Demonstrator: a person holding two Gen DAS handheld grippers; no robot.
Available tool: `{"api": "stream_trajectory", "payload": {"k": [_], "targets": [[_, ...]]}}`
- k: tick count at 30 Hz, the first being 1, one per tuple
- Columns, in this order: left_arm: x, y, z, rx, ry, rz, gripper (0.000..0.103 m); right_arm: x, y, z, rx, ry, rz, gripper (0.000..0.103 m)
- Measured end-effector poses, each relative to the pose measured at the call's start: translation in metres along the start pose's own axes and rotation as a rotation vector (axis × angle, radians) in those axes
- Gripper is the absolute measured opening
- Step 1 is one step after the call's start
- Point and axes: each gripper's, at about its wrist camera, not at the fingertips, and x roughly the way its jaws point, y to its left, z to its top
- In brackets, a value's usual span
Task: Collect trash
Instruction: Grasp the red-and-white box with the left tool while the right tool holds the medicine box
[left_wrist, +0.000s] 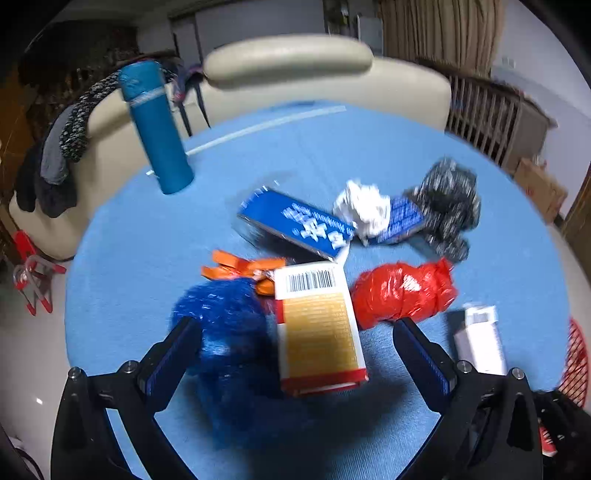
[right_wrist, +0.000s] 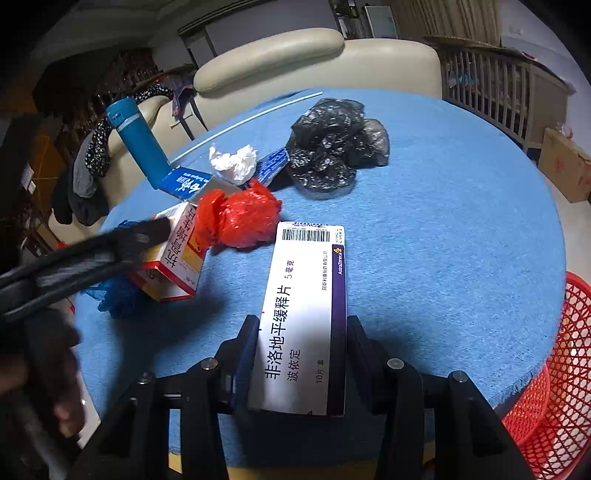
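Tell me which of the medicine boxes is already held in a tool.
The white-and-purple box, clamped in the right tool; the red-and-yellow box and blue box lie on the table.

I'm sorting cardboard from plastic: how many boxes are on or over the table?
3, maybe more hidden. The white box is clamped in the right gripper. The red-and-yellow box lies between the left gripper's open fingers. The blue box lies beyond it.

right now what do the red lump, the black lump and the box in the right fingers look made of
Red lump: thin plastic film, glossy, judging by crinkles and bright glints. Black lump: likely the same kind of film, shiny, scrunched folds. White box in the right gripper: printed cardboard, smooth with a slight sheen, sharp folded edges.
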Motion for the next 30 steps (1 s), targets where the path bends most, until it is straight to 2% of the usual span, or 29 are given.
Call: {"api": "stream_trajectory", "payload": {"k": [3, 8, 11, 14, 17, 20, 23, 26, 30], "targets": [[0.006, -0.013, -0.001, 0.083, -0.003, 0.028, 0.103, -0.002, -0.006, 0.0, 0.009, -0.003, 0.006, 0.049], [0.003, -0.013, -0.003, 0.113, -0.01, 0.03, 0.097, -0.003, -0.009, 0.0, 0.016, -0.007, 0.016, 0.049], [0.002, -0.005, -0.002, 0.101, -0.005, 0.029, 0.097, -0.003, -0.009, -0.001, 0.02, -0.008, 0.019, 0.049], [0.005, 0.014, -0.003, 0.079, -0.005, 0.103, 0.097, -0.006, -0.011, -0.001, 0.023, -0.013, 0.014, 0.049], [-0.005, 0.041, -0.004, 0.006, -0.029, 0.155, 0.097, -0.008, -0.014, -0.001, 0.035, -0.02, 0.013, 0.049], [-0.025, 0.055, -0.002, -0.055, -0.078, 0.119, 0.097, -0.007, -0.014, -0.002, 0.039, -0.02, 0.015, 0.049], [-0.034, 0.043, 0.0, -0.028, -0.1, 0.068, 0.097, -0.007, -0.01, -0.002, 0.025, -0.02, 0.018, 0.049], [-0.015, 0.023, 0.001, 0.043, -0.051, 0.022, 0.097, -0.008, -0.009, -0.002, 0.022, -0.025, 0.016, 0.049], [0.018, 0.005, -0.006, 0.124, 0.059, 0.037, 0.097, -0.01, -0.012, -0.002, 0.032, -0.025, 0.01, 0.049]]}}
